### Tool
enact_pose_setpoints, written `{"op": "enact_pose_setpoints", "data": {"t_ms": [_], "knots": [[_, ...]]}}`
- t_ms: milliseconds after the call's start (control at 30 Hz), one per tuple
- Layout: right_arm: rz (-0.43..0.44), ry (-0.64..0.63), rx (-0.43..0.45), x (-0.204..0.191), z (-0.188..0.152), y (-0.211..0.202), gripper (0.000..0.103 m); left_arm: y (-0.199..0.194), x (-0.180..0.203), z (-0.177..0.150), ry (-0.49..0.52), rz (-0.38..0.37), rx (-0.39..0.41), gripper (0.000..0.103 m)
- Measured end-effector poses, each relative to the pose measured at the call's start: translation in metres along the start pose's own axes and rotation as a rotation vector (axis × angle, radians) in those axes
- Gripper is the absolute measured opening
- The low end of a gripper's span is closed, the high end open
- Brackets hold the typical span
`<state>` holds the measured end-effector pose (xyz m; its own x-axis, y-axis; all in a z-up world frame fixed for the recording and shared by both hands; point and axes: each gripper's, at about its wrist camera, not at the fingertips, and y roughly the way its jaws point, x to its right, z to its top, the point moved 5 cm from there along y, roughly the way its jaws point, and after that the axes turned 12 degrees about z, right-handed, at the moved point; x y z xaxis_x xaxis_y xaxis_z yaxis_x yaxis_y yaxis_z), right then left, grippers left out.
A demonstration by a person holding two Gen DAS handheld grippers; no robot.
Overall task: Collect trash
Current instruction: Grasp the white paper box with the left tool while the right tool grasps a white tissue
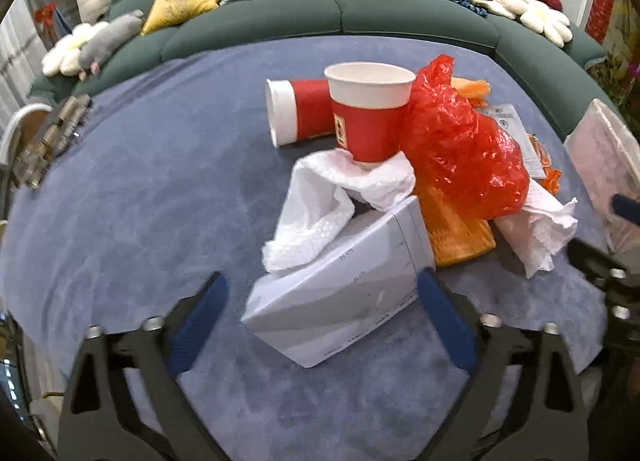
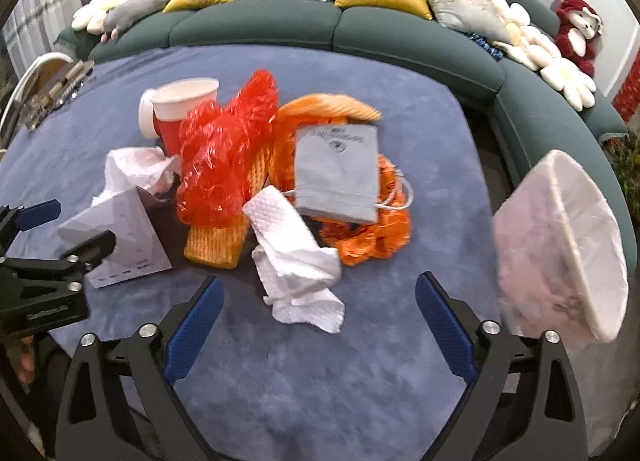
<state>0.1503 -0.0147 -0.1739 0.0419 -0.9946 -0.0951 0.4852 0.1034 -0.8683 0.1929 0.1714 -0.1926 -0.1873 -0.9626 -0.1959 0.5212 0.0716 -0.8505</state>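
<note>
A blue-covered bench (image 1: 120, 221) before a green sofa (image 1: 400, 17) carries trash mid-frame. The left hand-held gripper (image 1: 320, 313) gapes around a grey box (image 1: 336, 301); the right hand-held gripper (image 2: 320, 313) gapes empty below a crumpled paper towel (image 2: 296, 257).

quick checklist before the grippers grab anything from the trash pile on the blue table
1. Left gripper open, nothing clamped: ok; the white box lies between its fingers, one pad near its corner.
2. Right gripper open and empty: ok; the crumpled paper towel lies just ahead of it.
3. Bin within view, opening visible: ok; it looks tilted and blurred.
4. Upright red cup stable: not ok; it stands on a tissue that drapes onto the box.
5. Cup empty of liquid: cannot tell.
6. The two grippers apart from each other: ok.
</note>
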Motion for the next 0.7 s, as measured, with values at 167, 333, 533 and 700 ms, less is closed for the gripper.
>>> {"op": "enact_pose_setpoints", "data": {"t_ms": [167, 333, 533, 700], "knots": [[-0.004, 0.001, -0.04, -0.002, -0.001, 0.024, 0.074, 0.002, -0.001, -0.006, -0.012, -0.002, 0.003, 0.058], [0.024, 0.006, -0.054, -0.007, -0.001, 0.032, 0.043, -0.004, -0.006, -0.007, -0.035, -0.016, 0.0, 0.033], [0.072, 0.026, -0.05, -0.007, -0.005, 0.024, 0.012, -0.019, 0.002, -0.012, -0.038, -0.059, -0.004, 0.019], [0.095, 0.042, -0.029, -0.004, -0.007, 0.011, 0.009, -0.032, 0.022, -0.018, -0.011, -0.143, -0.019, 0.026]]}}
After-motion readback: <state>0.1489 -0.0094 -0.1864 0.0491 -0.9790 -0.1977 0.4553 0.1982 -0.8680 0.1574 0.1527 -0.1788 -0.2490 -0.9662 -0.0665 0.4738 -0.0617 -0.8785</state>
